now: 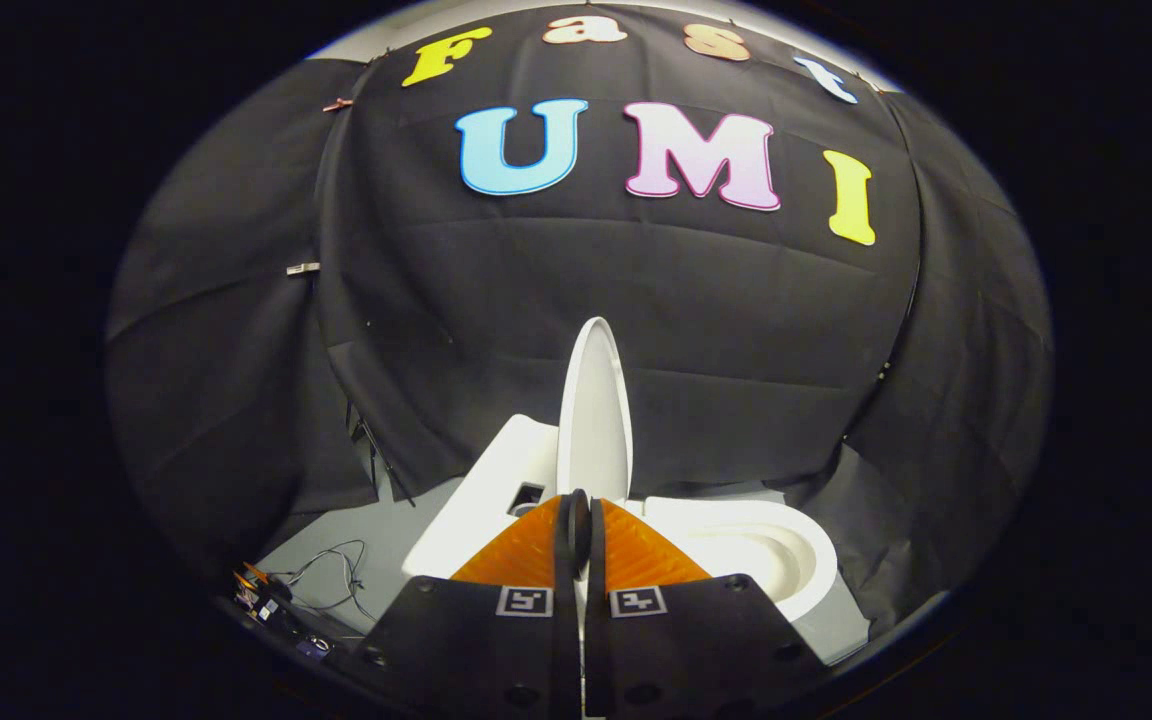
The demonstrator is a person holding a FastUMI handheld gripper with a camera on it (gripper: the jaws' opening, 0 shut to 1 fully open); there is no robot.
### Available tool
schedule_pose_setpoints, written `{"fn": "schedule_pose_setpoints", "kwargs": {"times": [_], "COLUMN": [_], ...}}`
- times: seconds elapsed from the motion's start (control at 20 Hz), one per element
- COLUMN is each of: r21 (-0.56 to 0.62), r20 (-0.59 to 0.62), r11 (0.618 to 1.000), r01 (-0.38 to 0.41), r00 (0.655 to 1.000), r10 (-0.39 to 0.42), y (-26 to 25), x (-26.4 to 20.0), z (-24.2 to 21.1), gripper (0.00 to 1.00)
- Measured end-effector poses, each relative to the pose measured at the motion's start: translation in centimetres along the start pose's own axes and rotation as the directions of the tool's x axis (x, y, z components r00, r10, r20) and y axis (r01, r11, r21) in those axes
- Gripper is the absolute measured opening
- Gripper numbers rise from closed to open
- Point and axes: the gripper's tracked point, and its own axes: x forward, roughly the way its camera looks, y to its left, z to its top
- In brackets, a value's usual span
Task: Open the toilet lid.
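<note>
Gripper (pixel 578 525) low and near, jaws pressed together with barely a slit between, pinching nothing. Toilet lid (pixel 594 415) raised upright, seen edge-on, rising just beyond the fingertips (pixel 568 520) against the black cloth wall (pixel 736 340). Open toilet bowl (pixel 766 550) to the right of the lid, white tank (pixel 491 480) to its left. Loose cables (pixel 331 575) on the grey floor (pixel 376 530), far left of the toilet.
</note>
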Motion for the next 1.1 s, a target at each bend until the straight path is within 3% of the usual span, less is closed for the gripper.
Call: {"fn": "schedule_pose_setpoints", "kwargs": {"times": [0.3, 0.5, 0.85, 0.9, 1.1], "r21": [-0.072, -0.129, -0.106, -0.114, -0.112], "r20": [0.001, 0.027, 0.062, 0.083, 0.126], "r11": [0.997, 0.988, 0.993, 0.992, 0.994], "r01": [0.022, 0.081, 0.045, 0.05, -0.004], "r00": [1.0, 0.997, 0.997, 0.996, 0.992], "r10": [-0.022, -0.078, -0.039, -0.041, 0.018], "y": [2.9, 1.8, 1.5, 1.4, 2.3], "x": [0.4, -0.2, -1.8, -2.5, -5.7], "z": [-0.1, -0.1, 1.5, 2.2, 4.0], "gripper": [0.07, 0.07, 0.19, 0.26, 0.87]}}
